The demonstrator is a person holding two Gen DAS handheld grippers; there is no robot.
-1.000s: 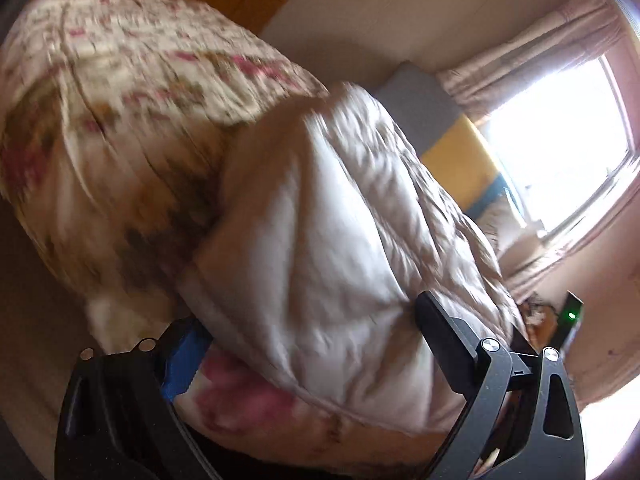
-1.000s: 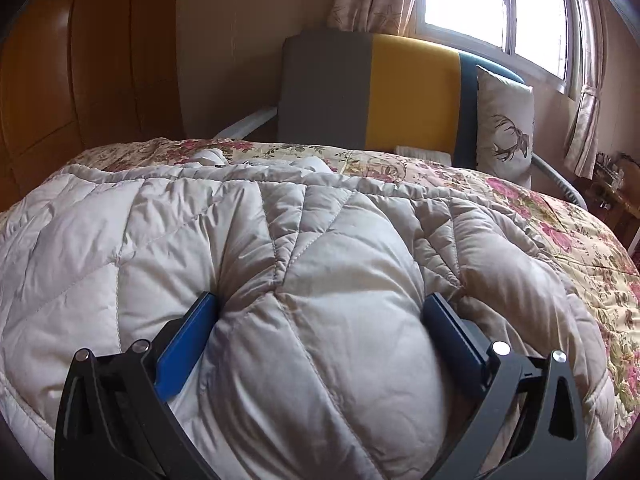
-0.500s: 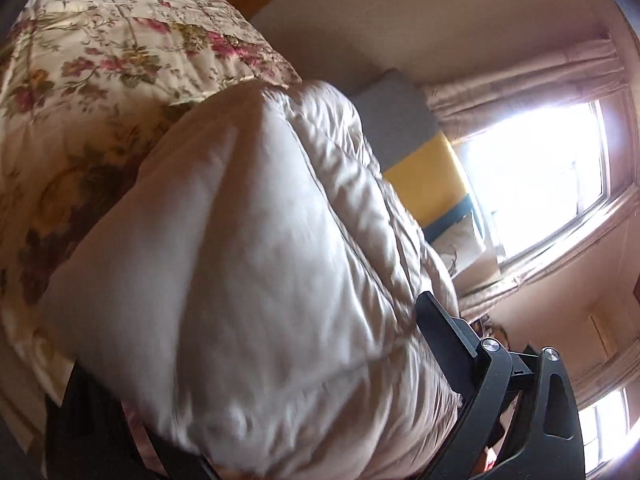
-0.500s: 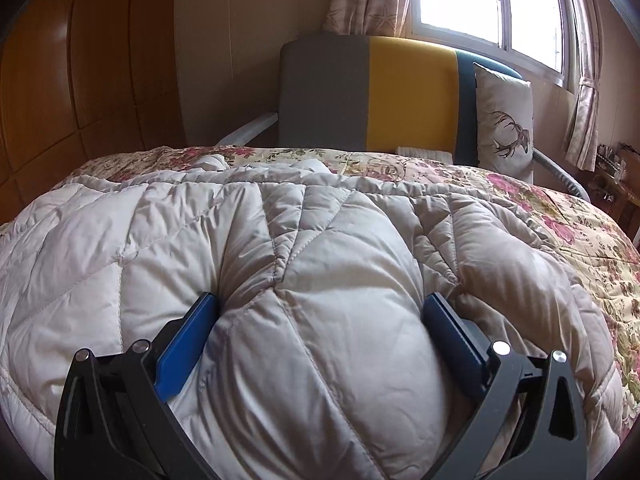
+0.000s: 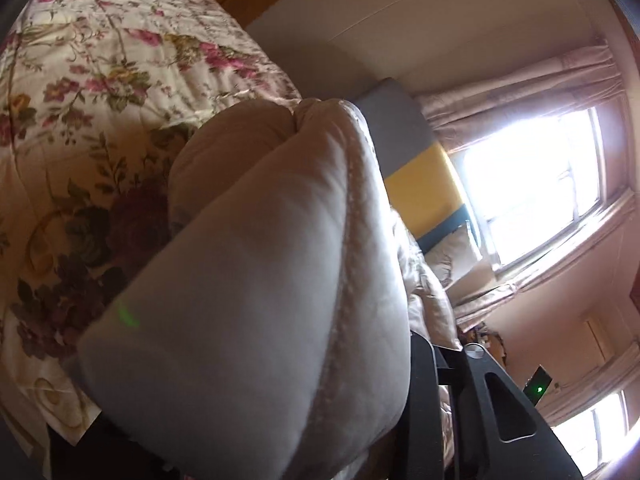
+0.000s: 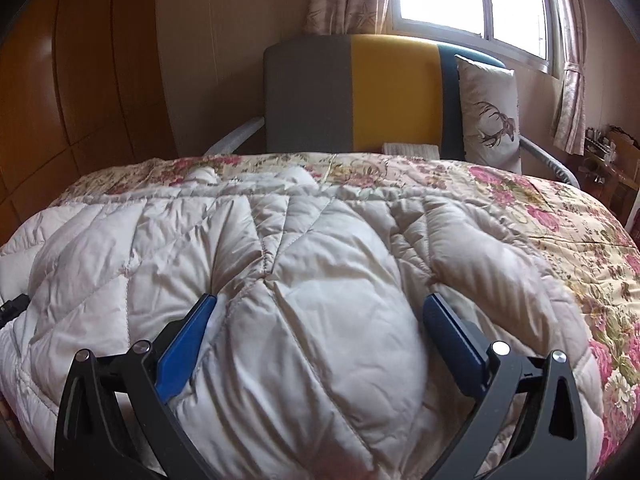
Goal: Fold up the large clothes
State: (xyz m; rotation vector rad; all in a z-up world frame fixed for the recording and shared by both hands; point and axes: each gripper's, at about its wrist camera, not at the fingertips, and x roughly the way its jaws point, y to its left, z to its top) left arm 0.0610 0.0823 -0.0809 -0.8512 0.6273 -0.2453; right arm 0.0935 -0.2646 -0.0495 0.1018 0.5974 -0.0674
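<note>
Quilted cream down coat (image 6: 304, 280) lies spread over the floral bedspread (image 6: 580, 248) on the bed. A second ago the left tongs (image 5: 280, 432) stood wide around a bunched edge; now their jaws are closing, with a thick roll of the padded coat (image 5: 260, 280) between them and bulging over the camera, so whether the pads already press is hard to tell. That suggests a fold is about to be lifted. The right tongs (image 6: 316, 344) are spread wide, both blue pads sunk against a puffed mound of the coat, much as before. In the right wrist view the coat's long axis runs left to right across the bed; which end is the collar cannot be told.
</note>
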